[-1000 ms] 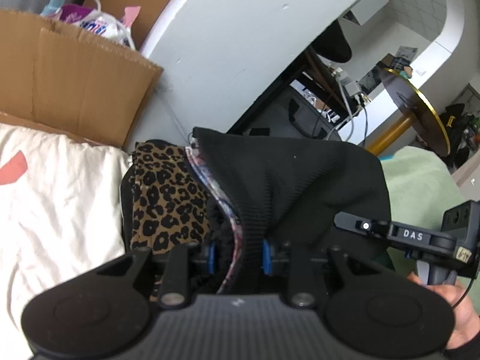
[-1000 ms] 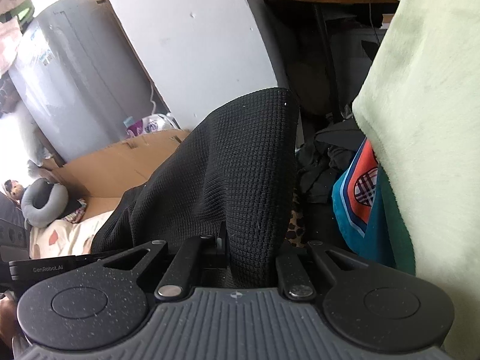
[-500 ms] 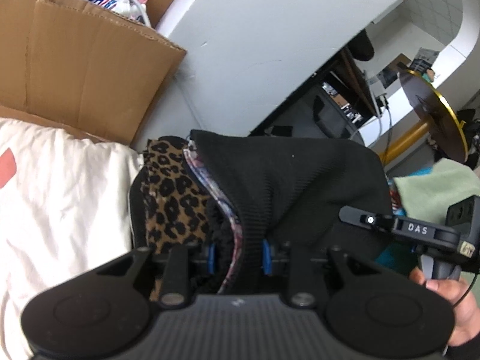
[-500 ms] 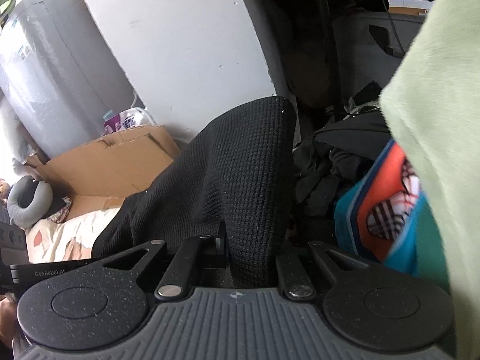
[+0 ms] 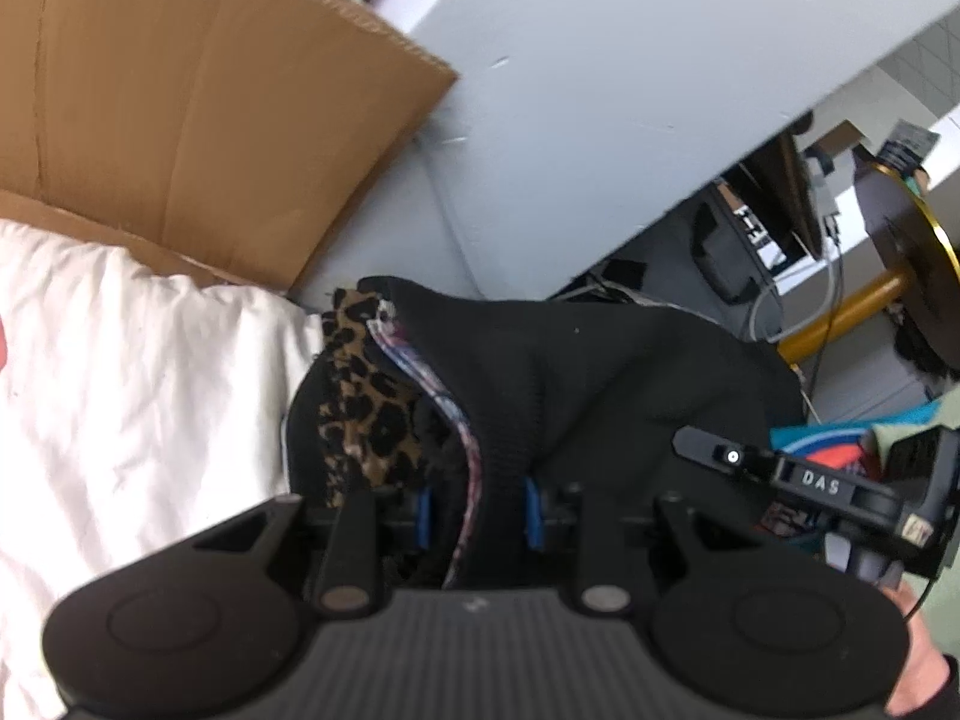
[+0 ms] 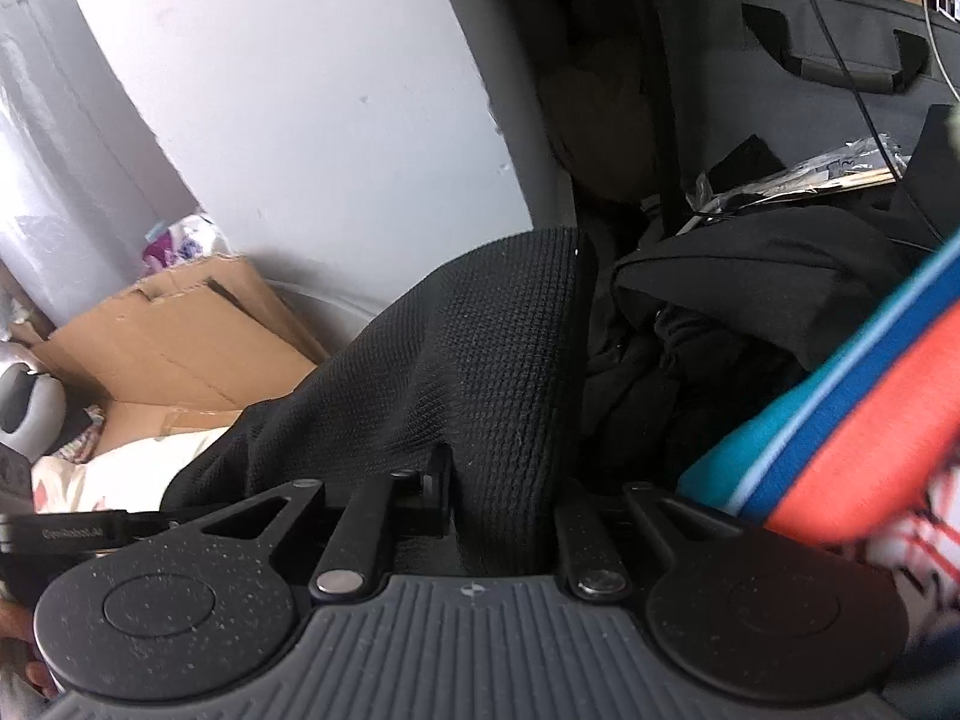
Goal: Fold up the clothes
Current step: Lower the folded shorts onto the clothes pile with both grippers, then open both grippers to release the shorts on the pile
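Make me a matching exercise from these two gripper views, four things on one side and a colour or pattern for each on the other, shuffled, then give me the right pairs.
Things:
1. knit garment clamped in the left hand-held gripper
2. cardboard box
3. bedsheet
4. fabric beside the knit garment

Colours or patterns:
A. leopard print
B. white
C. black
D. brown

Pairs: 1-C, 2-D, 3-B, 4-A
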`<state>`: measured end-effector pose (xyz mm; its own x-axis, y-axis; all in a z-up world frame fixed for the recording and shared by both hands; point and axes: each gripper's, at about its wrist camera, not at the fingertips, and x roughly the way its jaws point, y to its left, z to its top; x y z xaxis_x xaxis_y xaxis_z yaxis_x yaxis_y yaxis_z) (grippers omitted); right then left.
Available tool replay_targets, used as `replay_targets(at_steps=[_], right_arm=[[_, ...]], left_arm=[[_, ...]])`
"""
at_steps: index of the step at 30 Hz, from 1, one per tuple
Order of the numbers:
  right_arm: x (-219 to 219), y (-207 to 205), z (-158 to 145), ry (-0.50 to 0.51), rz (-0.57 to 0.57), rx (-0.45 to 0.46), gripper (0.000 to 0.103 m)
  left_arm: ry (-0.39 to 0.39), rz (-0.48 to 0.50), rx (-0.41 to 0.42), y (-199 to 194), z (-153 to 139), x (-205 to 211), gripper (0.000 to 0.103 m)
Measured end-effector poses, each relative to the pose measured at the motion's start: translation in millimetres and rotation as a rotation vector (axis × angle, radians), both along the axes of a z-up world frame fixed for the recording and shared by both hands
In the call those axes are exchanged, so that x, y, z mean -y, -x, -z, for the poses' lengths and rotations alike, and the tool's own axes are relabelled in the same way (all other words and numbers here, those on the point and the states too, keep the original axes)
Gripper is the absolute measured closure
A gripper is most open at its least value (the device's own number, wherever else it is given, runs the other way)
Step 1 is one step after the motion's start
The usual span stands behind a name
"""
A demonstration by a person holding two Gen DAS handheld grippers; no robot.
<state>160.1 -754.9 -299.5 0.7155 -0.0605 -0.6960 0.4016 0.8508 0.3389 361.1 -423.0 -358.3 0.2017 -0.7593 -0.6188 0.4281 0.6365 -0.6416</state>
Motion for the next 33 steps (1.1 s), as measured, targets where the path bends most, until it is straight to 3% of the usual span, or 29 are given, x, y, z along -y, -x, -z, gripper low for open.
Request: replay_targets(at_steps=[3,9,18,21,27,33], right_arm=[[1.4,-9.7,7.6,0.030,-0.006,-0.024,0.086],[2.1,-34.4,20.0,0.164,-0.023,-0.118,0.069],[0.6,-64.4,17.8,0.312,-0.030,-0.179,0.059],[7.7,-70.2,10.1,0.348,0.024,-0.183,0.059],[1.0,-50.5,-6.4,0.286,0.042,-0.084,0.059],[-28.5,-15.7,12.2,0.211,0.026,-0.037,0.059]], left_arm=[[-0.009,-0.003,-0.016,-7.8,5.7,1.4,0.074],[-0.029,-0.018,-0.059,-19.4,20.4,7.7,0.073],[-0.024,-0.053,-0.108,-36.9,30.7,9.5,0.073],[-0.029,-0.046,-0.104,-36.9,30.8,11.1,0.073],[-0.046,-0.020,-0.094,-35.0,27.2,14.4,0.072],[-0.040,0.011,-0.084,-33.3,19.7,10.9,0.067]])
